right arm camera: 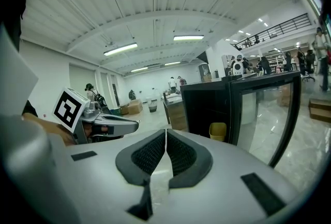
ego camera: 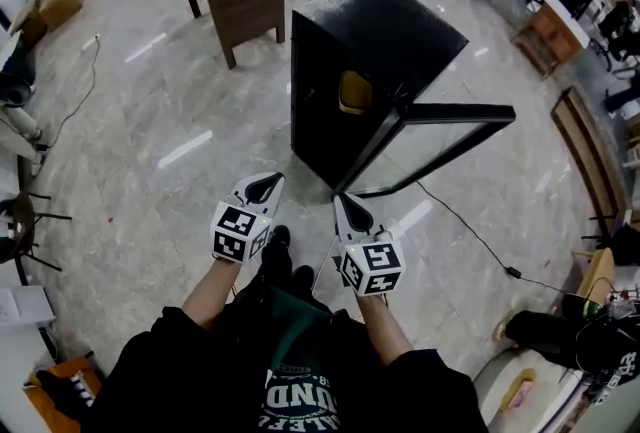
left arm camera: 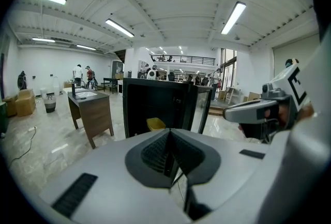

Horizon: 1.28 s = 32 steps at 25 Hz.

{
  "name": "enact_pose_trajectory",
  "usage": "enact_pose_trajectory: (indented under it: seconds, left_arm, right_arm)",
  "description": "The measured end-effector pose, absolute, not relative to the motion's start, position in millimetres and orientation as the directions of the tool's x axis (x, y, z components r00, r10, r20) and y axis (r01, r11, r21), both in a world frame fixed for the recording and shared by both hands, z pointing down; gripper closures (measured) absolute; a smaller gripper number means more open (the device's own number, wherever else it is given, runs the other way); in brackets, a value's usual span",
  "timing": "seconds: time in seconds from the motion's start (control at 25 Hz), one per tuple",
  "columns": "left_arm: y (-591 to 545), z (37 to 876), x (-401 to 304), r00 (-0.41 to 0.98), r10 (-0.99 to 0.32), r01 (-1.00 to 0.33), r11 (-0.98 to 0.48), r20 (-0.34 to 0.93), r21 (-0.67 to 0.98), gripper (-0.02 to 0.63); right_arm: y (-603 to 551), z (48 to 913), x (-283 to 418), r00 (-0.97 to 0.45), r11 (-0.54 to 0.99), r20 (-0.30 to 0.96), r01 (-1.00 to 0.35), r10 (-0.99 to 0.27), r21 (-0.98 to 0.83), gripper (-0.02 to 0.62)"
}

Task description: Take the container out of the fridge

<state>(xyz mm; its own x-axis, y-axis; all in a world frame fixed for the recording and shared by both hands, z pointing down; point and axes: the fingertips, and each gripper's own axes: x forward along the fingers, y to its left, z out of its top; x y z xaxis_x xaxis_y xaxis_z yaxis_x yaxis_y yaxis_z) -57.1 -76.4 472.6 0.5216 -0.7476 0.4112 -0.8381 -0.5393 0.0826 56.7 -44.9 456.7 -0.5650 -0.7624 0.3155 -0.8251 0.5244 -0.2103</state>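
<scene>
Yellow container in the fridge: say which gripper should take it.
Probably left: the left gripper faces into the fridge with the container straight ahead; the right gripper sits by the open door.

The fridge (ego camera: pixel 380 31) is black, the container (ego camera: pixel 354 93) yellow, the desk (ego camera: pixel 250 9) dark brown, the floor (ego camera: pixel 150 121) pale grey marbled.

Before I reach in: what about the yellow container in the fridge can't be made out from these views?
- Small yellow tub-shaped container: in the head view the top of the black fridge hides all but one side.
- Its base: in the left gripper view it is cut off by the body of the left gripper.
- Lid or contents: too small in every view.
- The shelf under it: the interior is too dark.
</scene>
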Motion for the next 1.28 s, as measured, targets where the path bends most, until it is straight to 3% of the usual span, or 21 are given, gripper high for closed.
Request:
enact_pose_trajectory:
  seconds: [0.76, 1.28]
  left_arm:
    - [-184, 489, -54, 0.499, -0.786, -0.857, -0.509, 0.365, 0.075, 0.591]
    - [-244, 518, -40, 0.537, -0.741, -0.831, -0.546, 0.404, 0.104, 0.589]
  right_arm:
    - [-129, 469, 40, -0.554, 0.528, 0.363, -0.83, -0.749, -0.178, 0.56]
    - [-180, 468, 36, -0.54, 0.525, 0.379, -0.837, -0.751, -0.153, 0.56]
